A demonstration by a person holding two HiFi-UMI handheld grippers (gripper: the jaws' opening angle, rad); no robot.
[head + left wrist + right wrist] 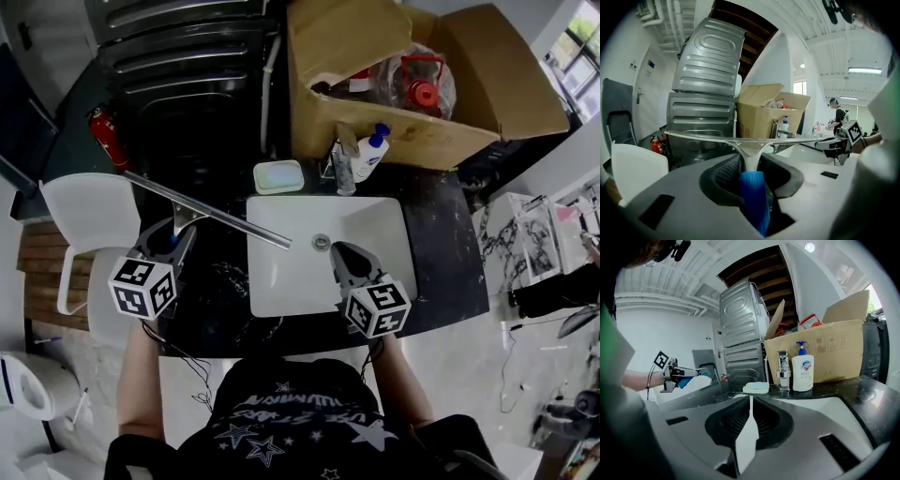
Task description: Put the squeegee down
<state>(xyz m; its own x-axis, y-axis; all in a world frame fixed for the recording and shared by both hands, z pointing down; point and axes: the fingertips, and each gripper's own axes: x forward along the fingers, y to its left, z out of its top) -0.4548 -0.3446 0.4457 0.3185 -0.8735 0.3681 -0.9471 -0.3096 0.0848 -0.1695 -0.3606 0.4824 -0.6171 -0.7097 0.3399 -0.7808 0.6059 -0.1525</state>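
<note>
The squeegee (216,214) has a long metal blade and a blue handle (753,197). My left gripper (183,230) is shut on that handle and holds it over the black countertop (216,309), left of the white sink (375,225). The blade lies crosswise, and its right end reaches over the sink's left rim. In the left gripper view the blade (740,139) spans the picture just past the left gripper (751,161). My right gripper (339,253) hovers over the sink near the drain. In the right gripper view the right gripper (750,401) is shut, with nothing between its jaws.
Behind the sink stand a soap dish (278,176), a chrome faucet (339,159) and a soap bottle (368,155). An open cardboard box (412,141) sits behind them. A white chair (89,216) and a red fire extinguisher (108,136) are at the left.
</note>
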